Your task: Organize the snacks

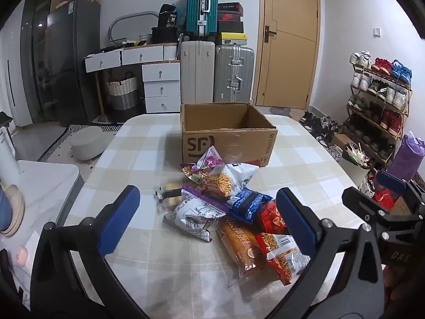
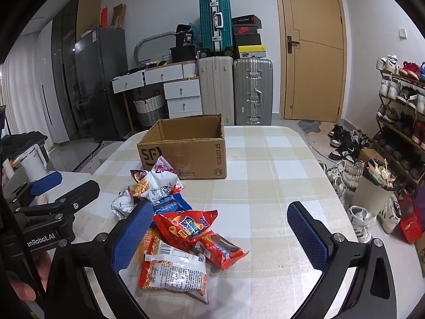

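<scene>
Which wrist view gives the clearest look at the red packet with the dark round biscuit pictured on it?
The right wrist view: the red packet with the dark round biscuit lies uncovered at the pile's near right edge, between the open right gripper fingers. In the left wrist view, the left gripper's right finger mostly hides that spot, so the packet cannot be identified.

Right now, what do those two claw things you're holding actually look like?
Both match: the left gripper and right gripper have black angular frames with silver bolt heads. Each finger ends in a flat blue pad with a fine grid texture. White lettering marks the bodies, one reading "enRobot.AI". No cables or sleeves show.
</scene>
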`<state>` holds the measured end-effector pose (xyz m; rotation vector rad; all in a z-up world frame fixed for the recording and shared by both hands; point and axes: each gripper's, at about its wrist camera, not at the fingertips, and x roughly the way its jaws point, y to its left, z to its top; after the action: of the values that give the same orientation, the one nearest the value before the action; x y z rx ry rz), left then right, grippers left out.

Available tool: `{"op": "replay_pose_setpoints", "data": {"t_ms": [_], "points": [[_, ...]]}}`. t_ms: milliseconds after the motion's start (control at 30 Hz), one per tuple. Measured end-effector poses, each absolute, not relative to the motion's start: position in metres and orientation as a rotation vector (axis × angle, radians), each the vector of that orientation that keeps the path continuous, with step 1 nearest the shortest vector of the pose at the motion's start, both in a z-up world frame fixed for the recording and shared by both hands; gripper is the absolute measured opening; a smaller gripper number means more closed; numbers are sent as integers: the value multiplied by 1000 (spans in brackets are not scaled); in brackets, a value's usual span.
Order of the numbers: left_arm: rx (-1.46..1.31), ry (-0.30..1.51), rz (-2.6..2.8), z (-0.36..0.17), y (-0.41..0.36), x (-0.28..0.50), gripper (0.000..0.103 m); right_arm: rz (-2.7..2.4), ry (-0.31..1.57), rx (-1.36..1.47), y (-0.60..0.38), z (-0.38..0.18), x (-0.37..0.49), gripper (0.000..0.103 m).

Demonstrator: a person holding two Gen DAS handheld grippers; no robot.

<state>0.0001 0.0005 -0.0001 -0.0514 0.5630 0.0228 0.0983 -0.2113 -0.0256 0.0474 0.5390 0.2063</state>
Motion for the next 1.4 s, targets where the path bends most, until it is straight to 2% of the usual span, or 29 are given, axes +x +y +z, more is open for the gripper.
{"op": "replay_pose_setpoints", "data": {"t_ms": [1400], "points": [[-34, 590, 40, -10, 5, 4, 101, 262, 538, 79, -212, -29, 95, 103]]}}
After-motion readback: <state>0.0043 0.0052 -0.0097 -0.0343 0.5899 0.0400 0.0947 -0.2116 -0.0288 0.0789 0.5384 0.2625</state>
